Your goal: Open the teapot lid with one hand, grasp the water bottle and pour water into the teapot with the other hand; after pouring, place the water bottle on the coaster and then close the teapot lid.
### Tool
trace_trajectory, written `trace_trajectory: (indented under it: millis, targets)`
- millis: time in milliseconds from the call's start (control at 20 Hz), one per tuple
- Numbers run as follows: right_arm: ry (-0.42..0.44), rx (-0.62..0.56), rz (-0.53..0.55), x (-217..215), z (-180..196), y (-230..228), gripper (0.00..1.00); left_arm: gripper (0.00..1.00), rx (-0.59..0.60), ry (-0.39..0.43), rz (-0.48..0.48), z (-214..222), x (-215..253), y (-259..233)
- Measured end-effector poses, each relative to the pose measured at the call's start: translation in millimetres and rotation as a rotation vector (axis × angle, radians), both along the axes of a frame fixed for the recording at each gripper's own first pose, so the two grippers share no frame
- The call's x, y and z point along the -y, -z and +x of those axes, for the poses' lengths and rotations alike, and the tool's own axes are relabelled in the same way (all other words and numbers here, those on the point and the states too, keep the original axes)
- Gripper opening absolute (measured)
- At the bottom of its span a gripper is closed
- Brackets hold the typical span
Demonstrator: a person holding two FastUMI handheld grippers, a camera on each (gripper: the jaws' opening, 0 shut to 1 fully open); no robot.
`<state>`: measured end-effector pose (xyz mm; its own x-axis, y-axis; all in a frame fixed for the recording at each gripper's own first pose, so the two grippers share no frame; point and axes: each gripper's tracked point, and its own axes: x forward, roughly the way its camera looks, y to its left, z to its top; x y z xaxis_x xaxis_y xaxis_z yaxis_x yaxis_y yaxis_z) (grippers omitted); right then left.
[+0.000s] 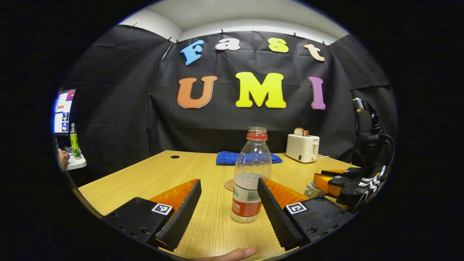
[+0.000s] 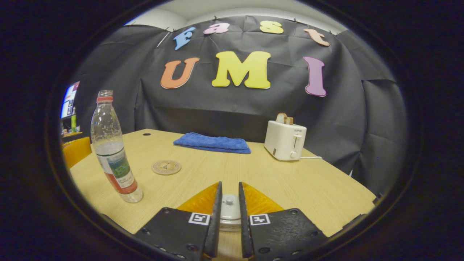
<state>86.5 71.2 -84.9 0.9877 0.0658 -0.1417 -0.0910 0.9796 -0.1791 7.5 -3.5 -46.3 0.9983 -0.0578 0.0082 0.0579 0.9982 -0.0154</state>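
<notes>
The right claw [image 2: 229, 214] has its two fingers drawn in close on either side of the small rounded knob of the teapot lid [image 2: 229, 208], which sits low between them. They look to be pressing the knob, though whether the grip is firm cannot be told. The teapot's body is hidden beneath the claw.

The left claw [image 1: 227, 203] stands wide apart, fingers angled outward. The water bottle [image 1: 251, 177] stands upright on the desk [image 1: 145, 181] between them, nearer the right-hand finger and seemingly touching it, with clear space to the other finger. The bottle has no cap and is roughly half full. In the left gripper view, the right claw appears at the far right edge of the desk.

Farther out, a round coaster [image 2: 166, 167] lies flat on the desk just behind the bottle. Beyond it is a folded blue cloth [image 2: 213, 143], and to the right a white toaster [image 2: 285, 141] holding a slice of bread.

The step in hand appears to be lifting the lid while the other claw takes the bottle. To do it well, lift the lid straight up, so it clears the pot without tipping it, and hold it aside. Centre the bottle between the left fingers before closing, so it is not nudged over. Grip on the labelled middle, where it should hold steadiest. With no cap, any tilt before reaching the pot could spill.
</notes>
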Motion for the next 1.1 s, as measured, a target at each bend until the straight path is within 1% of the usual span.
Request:
trace_trajectory:
  millis: [50, 150, 200, 250, 300, 450, 600, 750, 900, 1100]
  targets:
    - [-0.002, 0.001, 0.002, -1.0, -0.1, 0.4, 0.17, 0.98, 0.0, 0.002, 0.0, -1.1, 0.2, 0.6]
    - [-0.01, -0.004, 0.015, -0.6, 0.9, 2.8, 0.13, 0.98, -0.003, 0.007, -0.002, -0.8, -0.2, 2.7]
    - [-0.032, 0.002, 0.023, -4.0, 4.1, 4.2, 0.13, 0.98, -0.006, 0.008, -0.004, -0.3, 0.4, 3.6]
    - [-0.02, -0.007, 0.045, -0.5, 0.8, 4.9, 0.14, 0.98, -0.009, 0.01, -0.005, 0.7, 1.5, 4.4]
    - [-0.016, 0.0, 0.051, -1.3, 2.3, 3.7, 0.02, 0.98, -0.014, 0.014, -0.006, 1.0, 2.7, 6.1]
    - [-0.004, 0.02, 0.002, -2.6, 1.8, 1.9, 0.01, 0.98, -0.024, 0.025, -0.001, 1.3, 5.6, 10.1]
    - [-0.017, 0.032, 0.006, -7.0, 0.5, -4.4, 0.01, 0.98, -0.041, 0.042, -0.001, 1.9, 11.4, 13.4]
    - [-0.029, 0.079, -0.002, -10.2, -6.4, -24.1, 0.01, 0.98, -0.047, 0.056, 0.003, 4.4, 15.9, 16.0]
    - [-0.045, 0.108, 0.013, -12.0, -13.6, -39.9, 0.01, 0.98, -0.056, 0.072, 0.002, 7.8, 23.3, 20.0]
    - [-0.032, 0.144, -0.017, -2.8, -23.6, -55.6, 0.02, 0.98, -0.065, 0.08, -0.009, 19.3, 31.7, 24.2]
